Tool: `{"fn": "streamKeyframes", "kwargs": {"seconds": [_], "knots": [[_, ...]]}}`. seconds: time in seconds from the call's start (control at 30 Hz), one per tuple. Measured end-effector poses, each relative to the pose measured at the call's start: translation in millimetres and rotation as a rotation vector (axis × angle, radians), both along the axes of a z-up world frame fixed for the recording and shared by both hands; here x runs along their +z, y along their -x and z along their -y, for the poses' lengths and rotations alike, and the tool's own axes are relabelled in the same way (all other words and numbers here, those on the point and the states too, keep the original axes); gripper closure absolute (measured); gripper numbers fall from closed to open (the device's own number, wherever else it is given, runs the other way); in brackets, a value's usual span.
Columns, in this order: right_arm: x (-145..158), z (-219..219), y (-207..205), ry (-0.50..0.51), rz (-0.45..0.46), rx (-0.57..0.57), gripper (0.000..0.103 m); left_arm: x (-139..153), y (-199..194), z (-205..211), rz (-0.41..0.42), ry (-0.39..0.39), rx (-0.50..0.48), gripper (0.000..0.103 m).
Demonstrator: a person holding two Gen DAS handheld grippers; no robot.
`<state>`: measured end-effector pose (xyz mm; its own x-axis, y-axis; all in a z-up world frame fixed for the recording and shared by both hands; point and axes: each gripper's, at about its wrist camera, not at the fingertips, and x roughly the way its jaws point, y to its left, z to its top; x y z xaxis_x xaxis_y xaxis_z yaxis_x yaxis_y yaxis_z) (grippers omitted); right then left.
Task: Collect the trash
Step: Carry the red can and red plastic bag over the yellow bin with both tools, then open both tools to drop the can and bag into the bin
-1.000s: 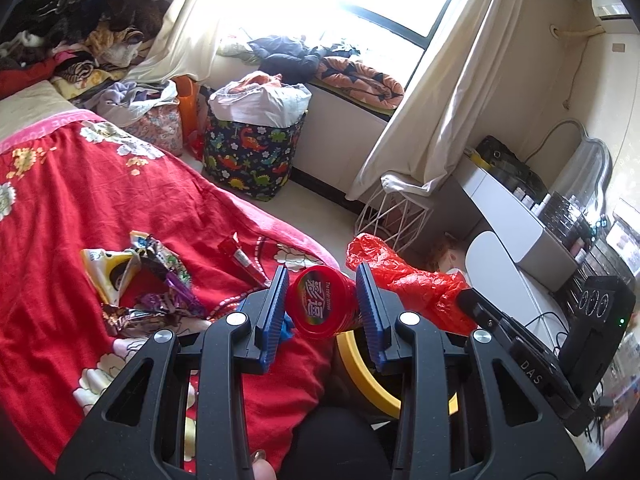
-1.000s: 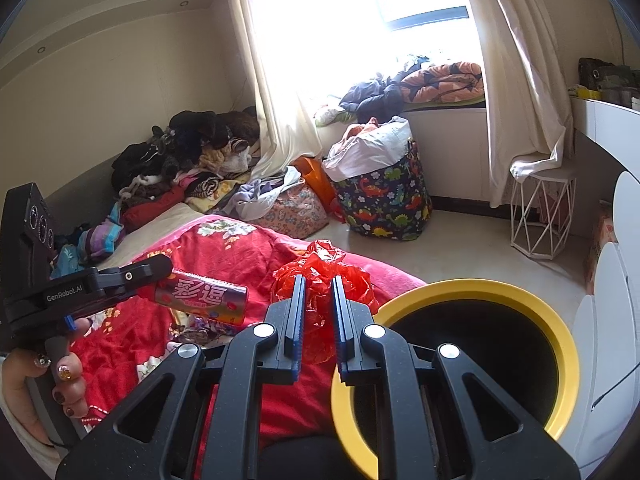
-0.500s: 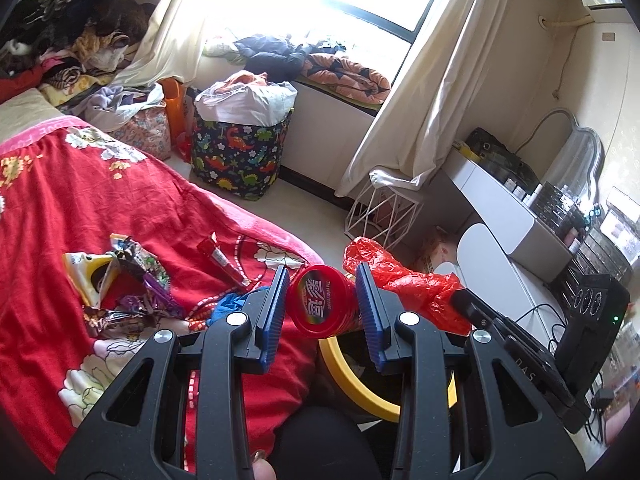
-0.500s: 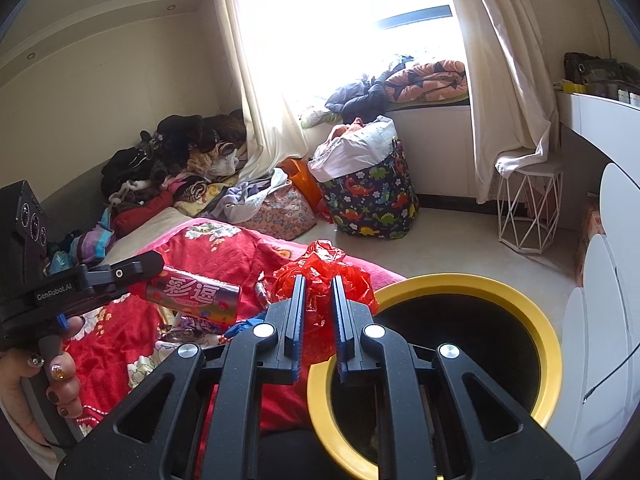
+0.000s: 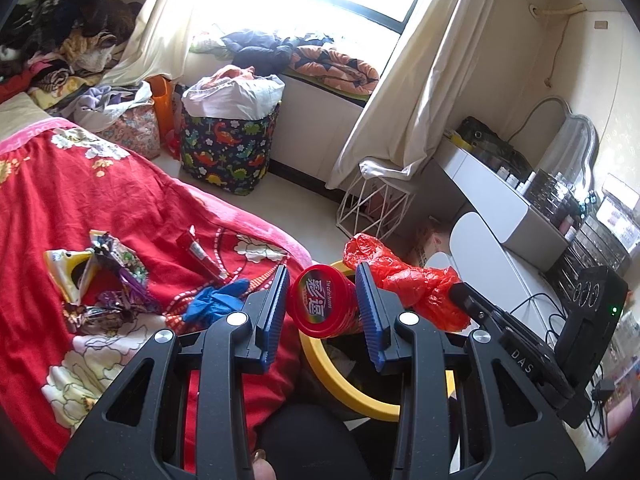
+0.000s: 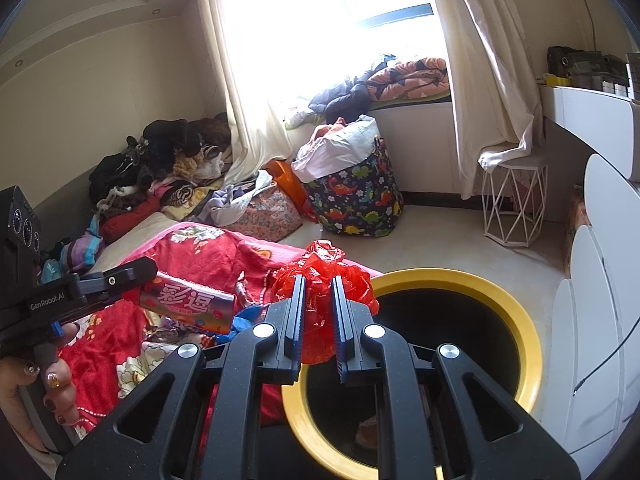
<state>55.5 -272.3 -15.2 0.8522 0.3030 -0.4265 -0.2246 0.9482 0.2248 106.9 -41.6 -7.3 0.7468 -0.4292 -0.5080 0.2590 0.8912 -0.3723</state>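
Note:
My left gripper is shut on a red candy tube, held end-on between the blue pads just over the near rim of a black bin with a yellow rim. My right gripper is shut on a crumpled red plastic bag at the left rim of the same bin. The bag hangs right of the tube. In the right wrist view the tube lies level in the left gripper, held by a hand. Wrappers, a blue glove and a small red packet lie on the red bedspread.
A dinosaur-print laundry basket and a white wire stool stand on the floor under the window. A white desk and rounded white chair back border the bin on the right. Clothes are piled at the bed's far end.
Both grippers have drifted from the bed toward the bin with their loads. The yellow rim now reaches further under the right gripper. Neither grip has changed.

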Motion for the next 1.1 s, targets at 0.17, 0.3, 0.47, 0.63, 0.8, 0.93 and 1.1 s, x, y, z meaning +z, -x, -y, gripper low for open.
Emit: {"fn": "streamKeyframes", "kwargs": {"seconds": [0.17,0.3,0.47,0.63,0.8,0.93,1.1], "knots": [[-3.0,14.7,2.3,0.000,-0.006,-0.028,0.090,-2.1,0.8,13.5,0.001,-0.006,-0.029,0.076],[-5.9,28.1,3.6,-0.007,-0.018,-0.057,0.090,-6.3,-1.2,25.7,-0.011,-0.009,-0.048,0.076],[-12.1,41.1,5.4,-0.002,-0.030,-0.087,0.090,-11.4,-2.7,40.3,-0.021,-0.011,-0.071,0.076],[-22.2,53.5,2.9,-0.014,-0.054,-0.112,0.090,-18.0,-5.2,54.3,-0.038,-0.023,-0.095,0.076],[-27.8,60.6,1.2,-0.019,-0.067,-0.130,0.090,-24.3,-9.1,64.0,-0.051,-0.033,-0.113,0.076],[-31.5,65.8,-1.4,-0.019,-0.077,-0.145,0.090,-33.0,-11.2,70.2,-0.071,-0.039,-0.125,0.076],[-35.6,70.7,-3.9,-0.023,-0.091,-0.162,0.090,-43.6,-14.6,77.1,-0.094,-0.054,-0.141,0.076]]}}
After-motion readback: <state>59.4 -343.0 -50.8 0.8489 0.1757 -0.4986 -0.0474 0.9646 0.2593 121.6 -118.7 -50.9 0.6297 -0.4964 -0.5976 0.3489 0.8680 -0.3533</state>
